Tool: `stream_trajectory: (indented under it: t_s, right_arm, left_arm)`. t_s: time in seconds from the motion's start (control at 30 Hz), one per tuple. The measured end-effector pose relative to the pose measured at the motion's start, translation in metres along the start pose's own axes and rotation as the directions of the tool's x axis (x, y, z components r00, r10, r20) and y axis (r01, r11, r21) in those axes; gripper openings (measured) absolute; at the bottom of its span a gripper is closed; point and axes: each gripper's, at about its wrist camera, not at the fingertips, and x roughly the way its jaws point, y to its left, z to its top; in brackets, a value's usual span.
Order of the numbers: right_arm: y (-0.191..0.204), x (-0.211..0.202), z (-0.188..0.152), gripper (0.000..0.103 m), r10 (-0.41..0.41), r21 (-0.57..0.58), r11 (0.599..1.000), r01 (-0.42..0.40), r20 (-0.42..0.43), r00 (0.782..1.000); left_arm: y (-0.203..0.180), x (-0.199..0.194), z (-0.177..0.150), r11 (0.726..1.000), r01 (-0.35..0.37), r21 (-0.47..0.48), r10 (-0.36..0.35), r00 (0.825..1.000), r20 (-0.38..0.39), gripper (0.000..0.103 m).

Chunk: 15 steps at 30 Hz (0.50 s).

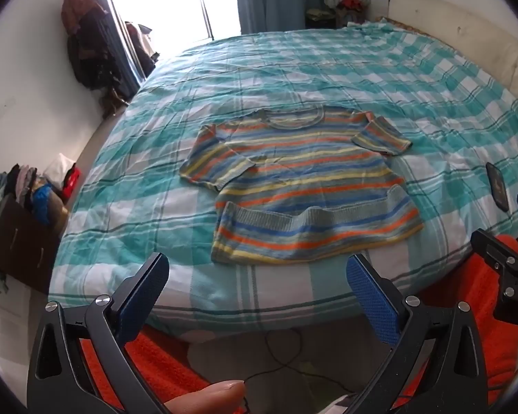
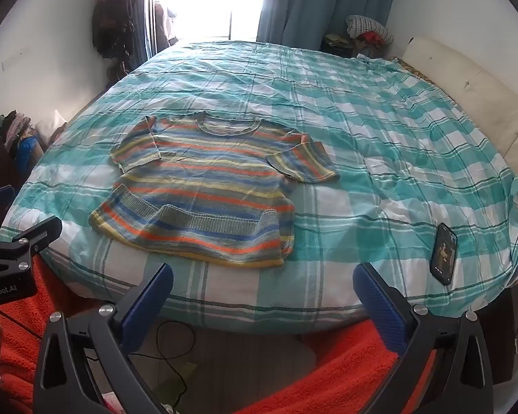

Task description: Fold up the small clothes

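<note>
Ahead of both grippers, the striped sweater lies flat on the checked bedsheet, neck away, hem turned up nearest. Left gripper faces it squarely; right gripper sits toward its right. Both jaws spread, empty.

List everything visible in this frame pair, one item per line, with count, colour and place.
striped sweater: one, orange, blue and yellow stripes, flat on the bed, hem turned up
bedsheet: one, teal and white check, covering the bed
phone: one, black, on the sheet right of the sweater
curtain: blue, by the window
headboard: cream, right side
hanging clothes: dark, on the left wall
left gripper: black, blue fingers, open, empty
right gripper: same, open, empty
</note>
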Motion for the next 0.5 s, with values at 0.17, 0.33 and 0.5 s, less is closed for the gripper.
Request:
stream_trajectory:
  t_s: [0.17,0.33,0.5]
  right_arm:
    - [-0.0011,0.0001,0.0007,0.103,-0.007,-0.002,1.0,0.007,0.0,1.0]
    - [0.0001,-0.0001,0.0016,0.103,-0.007,-0.007,1.0,0.007,-0.002,1.0]
    - [-0.0004,0.0,0.0026,0.103,-0.004,-0.006,1.0,0.004,-0.006,1.0]
  left_arm:
    - [0.003,-0.0014,-0.0019,1.0,0.005,-0.001,-0.005,1.0,-0.004,0.103]
    - [0.0025,0.0026,-0.0035,1.0,0.008,0.004,-0.008,1.0,-0.009,0.103]
    - [0.002,0.0066,-0.0061,1.0,0.012,0.006,-0.012,1.0,-0.021,0.103]
